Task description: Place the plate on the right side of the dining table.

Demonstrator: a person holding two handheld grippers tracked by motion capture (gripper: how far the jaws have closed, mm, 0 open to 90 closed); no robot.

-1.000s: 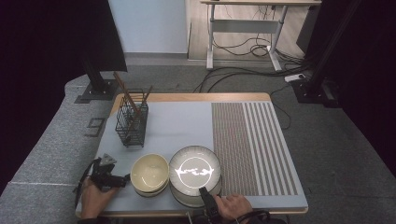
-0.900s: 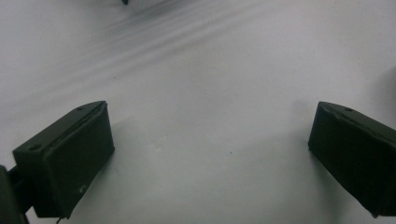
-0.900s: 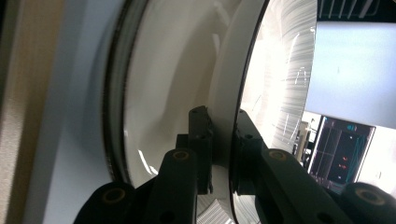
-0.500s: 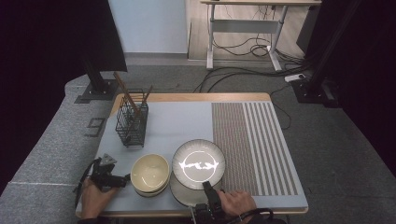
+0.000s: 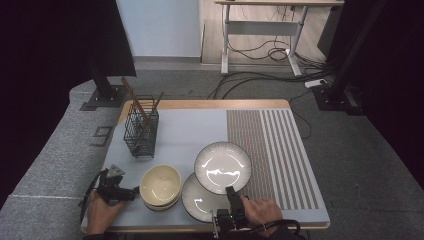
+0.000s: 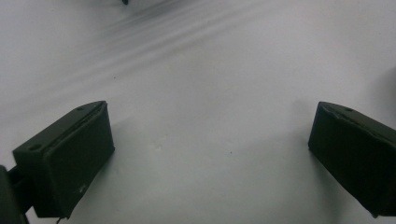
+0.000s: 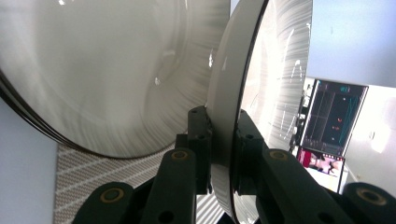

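My right gripper [image 5: 231,194] is shut on the near rim of a grey-rimmed white plate [image 5: 222,166], which it holds tilted above a second plate [image 5: 197,203] lying on the mat. In the right gripper view the jaws pinch the held plate's edge [image 7: 261,88], and the lower plate [image 7: 107,70] shows on the left. A stack of cream bowls [image 5: 160,186] stands just left of the plates. Left of the bowls, my left gripper [image 5: 121,193] rests low over the mat. Its fingers [image 6: 70,154] stand wide apart over bare pale mat, with nothing between them.
A black wire basket [image 5: 141,131] with chopsticks stands at the back left of the pale blue mat [image 5: 185,130]. The mat's right part is striped [image 5: 272,145]. The wooden table edge [image 5: 200,104] runs along the back, with stands and cables on the floor beyond.
The right gripper has lifted the top plate off the stack and carried it up and slightly right, uncovering the plate beneath. The left gripper has stayed put.
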